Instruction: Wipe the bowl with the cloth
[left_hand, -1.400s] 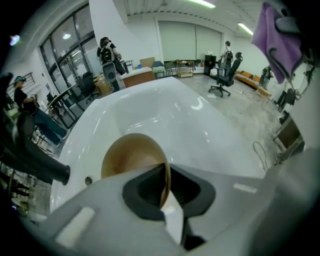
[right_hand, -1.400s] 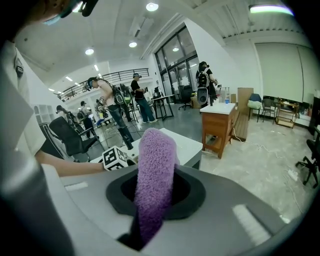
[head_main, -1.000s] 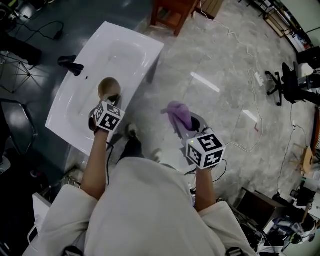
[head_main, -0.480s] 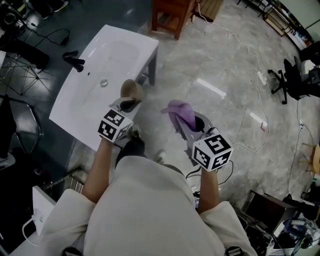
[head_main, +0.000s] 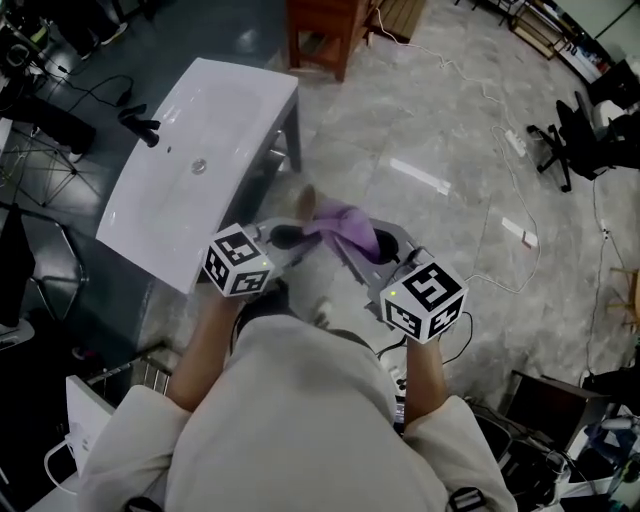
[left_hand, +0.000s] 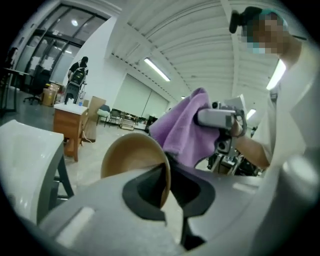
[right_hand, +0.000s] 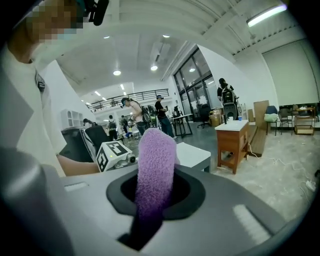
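Head view. The left hand-held gripper and the right hand-held gripper are raised in front of the person's chest, tips converging. The tan, round, thin-walled bowl shows only as a blur at the left tip, touching or just beside the fluffy lilac microfibre cloth. Both are held in the air, well apart from the white rectangular washbasin at upper left.

Left gripper view. The jaws are nearly together, pinching the bowl by its rim, one pad inside the wall and one outside. The bowl stands on edge, its hollow turned away from the cloth bunched behind it.

Right gripper view. The jaws are clamped on a folded wad of the cloth, which stands up beyond the tips.

Handling, as a judgement. The bowl looks light, stiff and smooth; a rim pinch lets it pivot under sideways pressure, so wiping strokes should press towards the gripped edge. The cloth is soft and limp; it is best held low, leaving a free pad to conform to the curve.
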